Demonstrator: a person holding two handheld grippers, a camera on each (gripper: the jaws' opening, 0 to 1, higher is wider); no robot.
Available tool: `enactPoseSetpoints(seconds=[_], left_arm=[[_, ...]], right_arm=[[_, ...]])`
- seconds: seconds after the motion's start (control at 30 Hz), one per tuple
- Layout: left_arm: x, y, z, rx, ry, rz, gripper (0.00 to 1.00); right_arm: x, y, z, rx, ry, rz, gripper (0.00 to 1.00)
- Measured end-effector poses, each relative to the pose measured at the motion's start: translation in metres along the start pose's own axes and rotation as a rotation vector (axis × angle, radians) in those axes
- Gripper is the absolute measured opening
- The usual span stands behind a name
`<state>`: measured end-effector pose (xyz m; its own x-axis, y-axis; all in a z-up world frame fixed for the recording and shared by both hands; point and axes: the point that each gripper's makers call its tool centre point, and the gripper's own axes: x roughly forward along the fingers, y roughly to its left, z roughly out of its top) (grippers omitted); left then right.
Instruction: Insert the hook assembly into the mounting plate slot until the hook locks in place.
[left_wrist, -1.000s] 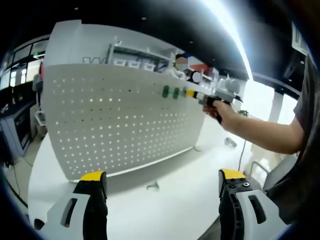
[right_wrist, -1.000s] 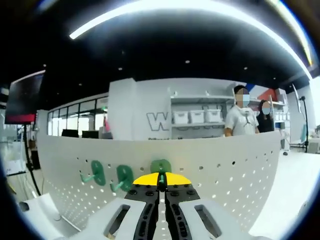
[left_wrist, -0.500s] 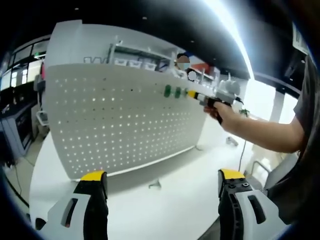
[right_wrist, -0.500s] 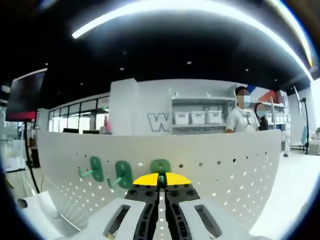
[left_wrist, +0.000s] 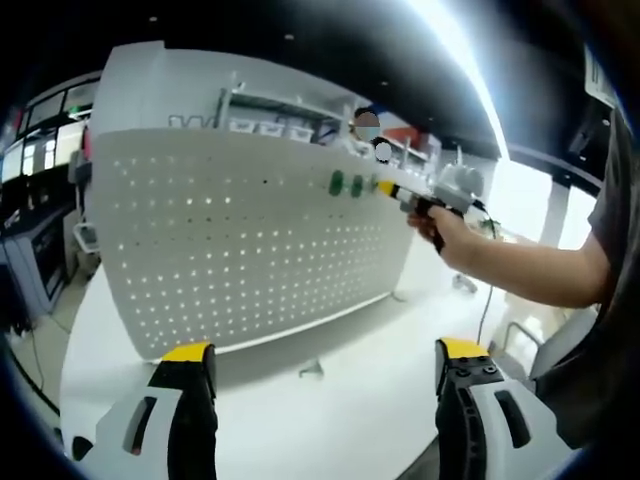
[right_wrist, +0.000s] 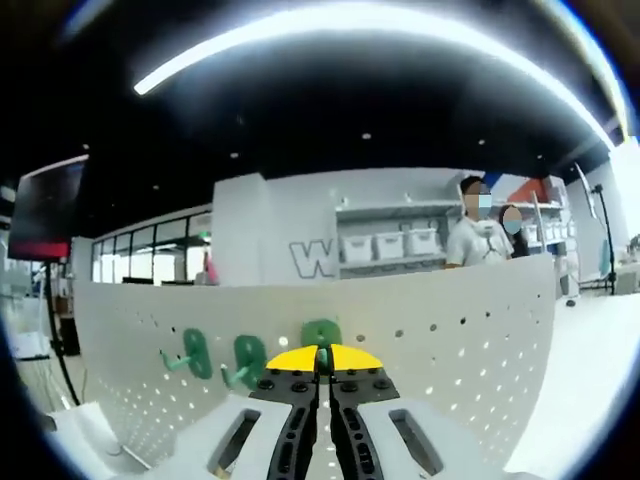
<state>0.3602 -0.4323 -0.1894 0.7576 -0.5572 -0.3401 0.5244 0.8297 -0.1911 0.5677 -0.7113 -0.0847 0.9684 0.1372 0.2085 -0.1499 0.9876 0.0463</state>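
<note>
Green plastic hook (right_wrist: 321, 334) looks light and stiff; my right hand-held gripper (right_wrist: 322, 365) pinches its base against the plate (right_wrist: 450, 340), beside two hooks. My left hand-held gripper (left_wrist: 315, 375) hangs spread over the tabletop (left_wrist: 340, 400).

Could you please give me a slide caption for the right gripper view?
Right gripper shut on a green hook at the white pegboard, beside two mounted hooks.

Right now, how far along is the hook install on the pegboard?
Done: two green hooks sit on the pegboard. In hand: the right gripper is shut on a third green hook at the board's top edge; whether it has locked I cannot tell. Left: confirm lock, release. The left gripper is open and idle.
</note>
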Motion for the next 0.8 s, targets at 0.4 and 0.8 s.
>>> enactPoseSetpoints(seconds=[0.4,0.8], left_arm=[[0.003,0.000,-0.001,0.000,0.009,-0.003,0.90],[0.004,0.002,-0.004,0.002,0.022,0.005,0.90]], right_arm=[[0.007,0.001,-0.002,0.008,-0.034,0.034,0.00],[0.007,-0.001,-0.016,0.021,-0.033,0.038,0.00]])
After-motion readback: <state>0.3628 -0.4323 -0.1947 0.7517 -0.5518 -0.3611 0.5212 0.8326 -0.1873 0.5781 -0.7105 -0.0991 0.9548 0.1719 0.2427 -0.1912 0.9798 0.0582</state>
